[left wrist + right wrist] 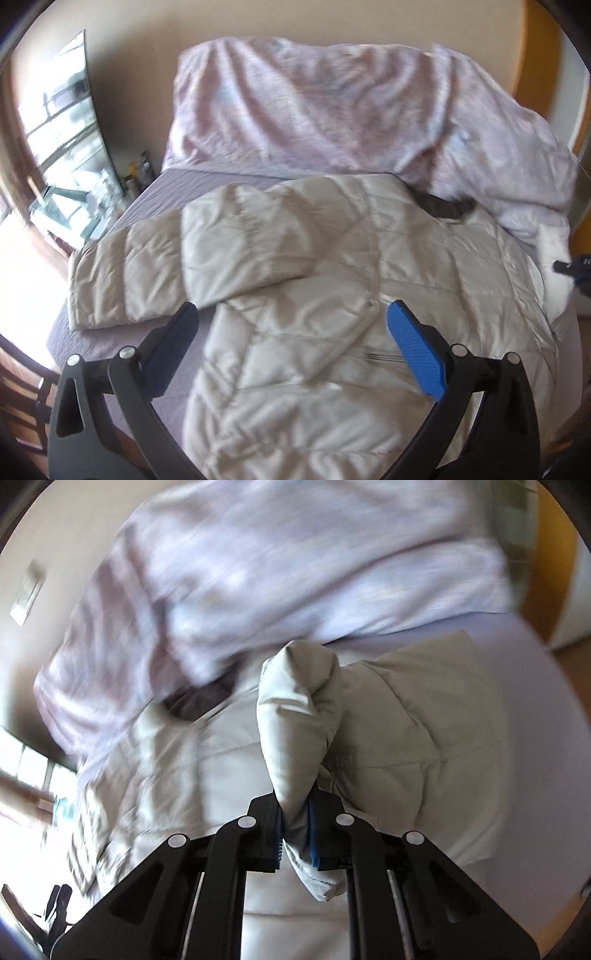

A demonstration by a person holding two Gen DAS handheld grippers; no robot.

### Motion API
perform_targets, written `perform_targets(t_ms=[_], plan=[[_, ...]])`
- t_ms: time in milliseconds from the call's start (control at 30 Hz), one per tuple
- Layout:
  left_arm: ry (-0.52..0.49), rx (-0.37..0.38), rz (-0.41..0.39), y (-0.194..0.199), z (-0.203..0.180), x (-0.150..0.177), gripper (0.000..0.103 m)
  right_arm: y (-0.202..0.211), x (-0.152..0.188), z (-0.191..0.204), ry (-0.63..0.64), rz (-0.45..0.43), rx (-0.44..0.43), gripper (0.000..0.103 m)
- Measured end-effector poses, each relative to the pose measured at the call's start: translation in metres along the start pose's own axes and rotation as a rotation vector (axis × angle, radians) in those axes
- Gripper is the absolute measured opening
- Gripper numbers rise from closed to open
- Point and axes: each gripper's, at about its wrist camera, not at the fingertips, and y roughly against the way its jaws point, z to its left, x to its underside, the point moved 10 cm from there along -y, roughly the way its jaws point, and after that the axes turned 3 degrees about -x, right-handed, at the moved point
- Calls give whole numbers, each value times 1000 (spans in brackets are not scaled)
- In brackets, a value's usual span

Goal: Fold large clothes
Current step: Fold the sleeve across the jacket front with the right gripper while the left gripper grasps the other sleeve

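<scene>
A pale grey quilted puffer jacket [295, 295] lies spread on a bed, one sleeve [147, 269] folded across its chest toward the left. My left gripper [291, 321] is open and empty, hovering above the jacket's middle. My right gripper [295, 823] is shut on a bunched fold of the jacket [295, 720], which looks like the other sleeve, and holds it lifted above the jacket body. The tip of the right gripper shows at the right edge of the left wrist view [572, 267].
The bed has a lilac sheet [177, 184] and a rumpled pink-white duvet [314, 107] heaped at its far end. A glass-topped table [70, 206] with small bottles [142, 171] stands to the left. A wooden floor lies to the right [546, 590].
</scene>
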Motion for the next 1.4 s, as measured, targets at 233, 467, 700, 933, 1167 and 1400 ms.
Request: perform_targets(t_ms=[233,467,700,933,1167,1400], plan=[[98,-55,48,-18,66,0,101,-62,33,109,116,101,-59,11],[187,-72,77,-31,121,-1,101,-118,51,145,268,176,53,16],[225,-139,80,-44,168,-9,101,-89,37,181,356,105,-48,50],[309,-177,98,-56,229,-9,101,-101,6,139,244,31,91,48],[384,-125,133,-76,266,-1,101,-158,56,137,277,184,166,48],[414,-65,162,-99,279,3,101,-169,61,134,269,221,146,48]])
